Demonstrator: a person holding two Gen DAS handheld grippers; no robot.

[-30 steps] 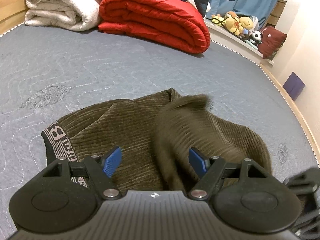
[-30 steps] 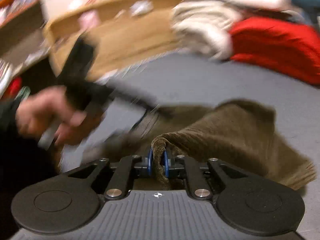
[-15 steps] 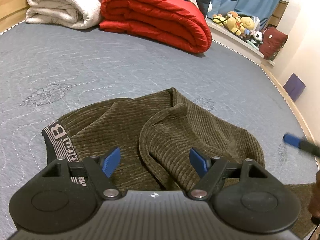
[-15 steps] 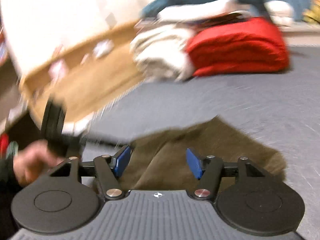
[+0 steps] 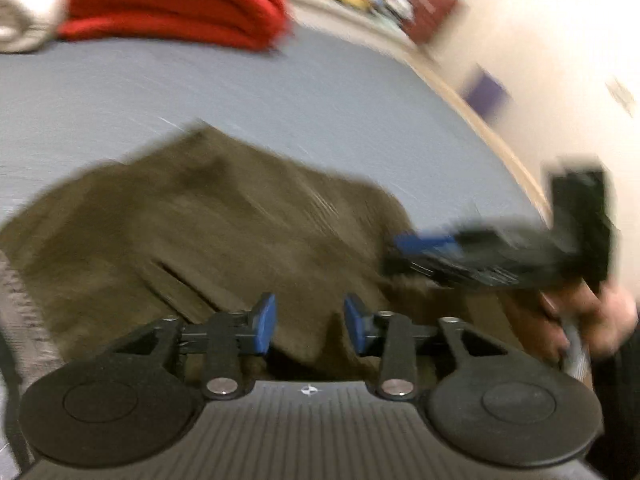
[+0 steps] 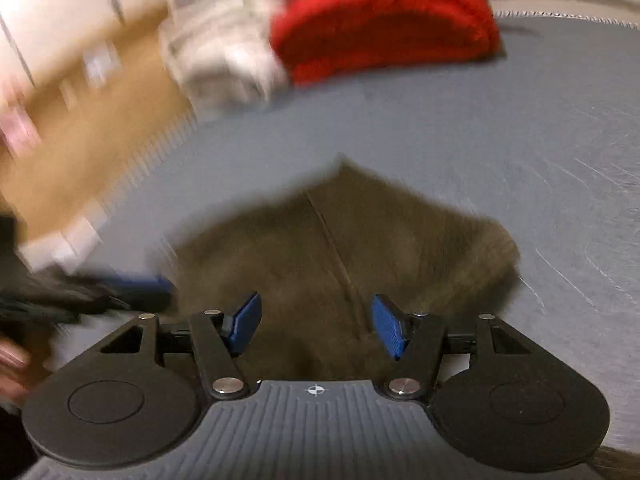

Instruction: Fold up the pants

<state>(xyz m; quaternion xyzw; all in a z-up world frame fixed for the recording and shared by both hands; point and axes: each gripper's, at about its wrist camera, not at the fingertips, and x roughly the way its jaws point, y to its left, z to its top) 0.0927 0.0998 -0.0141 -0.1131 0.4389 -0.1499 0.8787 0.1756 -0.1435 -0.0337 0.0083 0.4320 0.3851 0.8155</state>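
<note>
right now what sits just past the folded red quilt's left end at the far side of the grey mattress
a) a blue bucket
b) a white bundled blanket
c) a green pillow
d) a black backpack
b: in the right wrist view a white bundled blanket lies against the left end of the folded red quilt at the far side of the grey mattress.

Right gripper (image 6: pixel 316 326) no longer pinching the pants (image 6: pixel 344 256), jaws apart; left gripper (image 5: pixel 310 326) jaws closing.
</note>
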